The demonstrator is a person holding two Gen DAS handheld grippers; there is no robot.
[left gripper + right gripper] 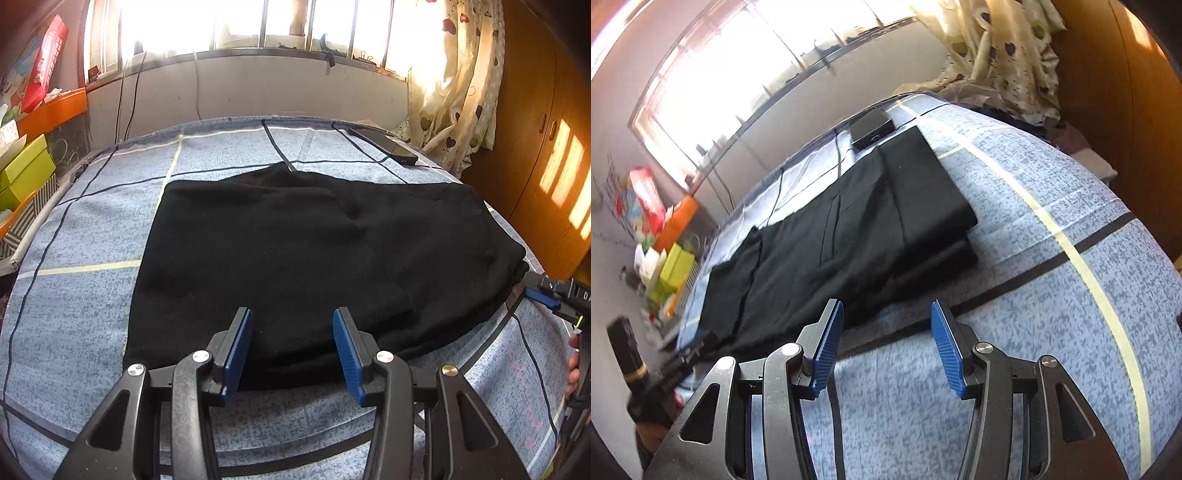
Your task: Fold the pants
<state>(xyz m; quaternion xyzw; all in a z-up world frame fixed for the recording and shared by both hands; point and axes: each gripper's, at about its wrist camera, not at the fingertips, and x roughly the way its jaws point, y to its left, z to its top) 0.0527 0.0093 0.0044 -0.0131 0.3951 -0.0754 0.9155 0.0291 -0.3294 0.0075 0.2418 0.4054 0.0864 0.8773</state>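
Black pants [314, 258] lie folded in layers on a blue patterned bed sheet [74, 295]. My left gripper [293, 325] is open, its blue pads hovering over the near edge of the pants. My right gripper [886, 317] is open and empty, above the sheet just off the near edge of the pants [849, 236]. The right gripper also shows in the left wrist view [550, 295] at the pants' right end. In the right wrist view the far end of the pants shows a stacked fold.
A black phone-like device [384, 146] lies at the bed's far edge. Coloured boxes [22, 173] stand left of the bed. A curtain [454, 92] and a wooden wardrobe [535, 147] are at right. A window wall is behind.
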